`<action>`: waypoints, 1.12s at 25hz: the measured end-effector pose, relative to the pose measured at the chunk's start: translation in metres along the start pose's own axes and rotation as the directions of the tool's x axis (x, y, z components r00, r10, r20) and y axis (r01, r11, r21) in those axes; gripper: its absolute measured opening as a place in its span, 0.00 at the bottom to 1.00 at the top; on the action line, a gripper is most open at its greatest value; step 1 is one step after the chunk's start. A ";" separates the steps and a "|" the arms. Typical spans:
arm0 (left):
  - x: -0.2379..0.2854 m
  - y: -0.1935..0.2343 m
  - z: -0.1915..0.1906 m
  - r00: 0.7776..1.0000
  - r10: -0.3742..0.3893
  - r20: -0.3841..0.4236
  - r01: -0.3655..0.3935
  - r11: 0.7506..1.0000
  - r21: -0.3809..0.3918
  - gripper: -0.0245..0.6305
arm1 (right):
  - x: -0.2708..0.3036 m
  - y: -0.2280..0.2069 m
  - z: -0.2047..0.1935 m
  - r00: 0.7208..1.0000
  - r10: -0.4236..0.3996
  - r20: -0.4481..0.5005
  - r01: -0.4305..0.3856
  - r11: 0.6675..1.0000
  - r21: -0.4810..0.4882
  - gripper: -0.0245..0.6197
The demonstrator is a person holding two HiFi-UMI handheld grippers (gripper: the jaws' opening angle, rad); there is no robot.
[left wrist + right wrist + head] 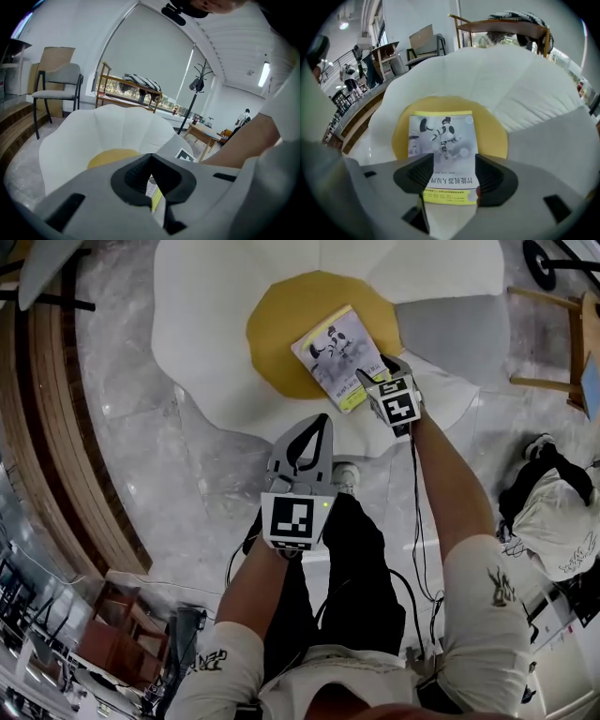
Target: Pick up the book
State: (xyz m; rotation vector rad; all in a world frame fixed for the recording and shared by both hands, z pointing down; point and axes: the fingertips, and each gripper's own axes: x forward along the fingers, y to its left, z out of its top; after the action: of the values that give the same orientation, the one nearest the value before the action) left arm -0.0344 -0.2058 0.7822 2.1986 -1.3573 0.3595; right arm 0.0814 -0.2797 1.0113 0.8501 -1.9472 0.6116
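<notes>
Your right tool [453,165], jaws spread over the book [443,138] at the cushion's [534,93] centre, risks sliding off its flat cover; left tool [150,157] pressed together, empty.

Soft, even daylight fills all views; pale blind-covered windows [150,61] glow behind the white petal-shaped floor cushion [117,126]. The grey-and-yellow paperback book [443,140] on that cushion reads sharp. Both gripper views bow, darkening toward their corners.
</notes>
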 end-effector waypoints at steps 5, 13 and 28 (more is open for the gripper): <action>0.014 0.005 -0.013 1.000 -0.011 -0.001 0.011 1.000 0.020 0.07 | 0.033 -0.028 -0.028 0.997 0.009 -0.074 -0.010 1.000 -0.006 0.45; 0.035 0.006 -0.028 0.999 -0.048 0.001 0.048 0.999 0.020 0.06 | 0.060 -0.039 -0.038 0.987 0.131 -0.088 -0.130 0.991 0.025 0.44; 0.052 -0.004 -0.049 0.996 -0.085 -0.029 0.084 0.996 -0.034 0.06 | 0.067 -0.034 -0.049 0.933 0.313 -0.179 -0.303 0.949 0.080 0.44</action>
State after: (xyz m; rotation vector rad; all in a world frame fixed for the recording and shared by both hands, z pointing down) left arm -0.0052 -0.2155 0.8464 2.2066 -1.2414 0.3366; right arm 0.1095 -0.2892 1.0958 0.4956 -1.9084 0.8979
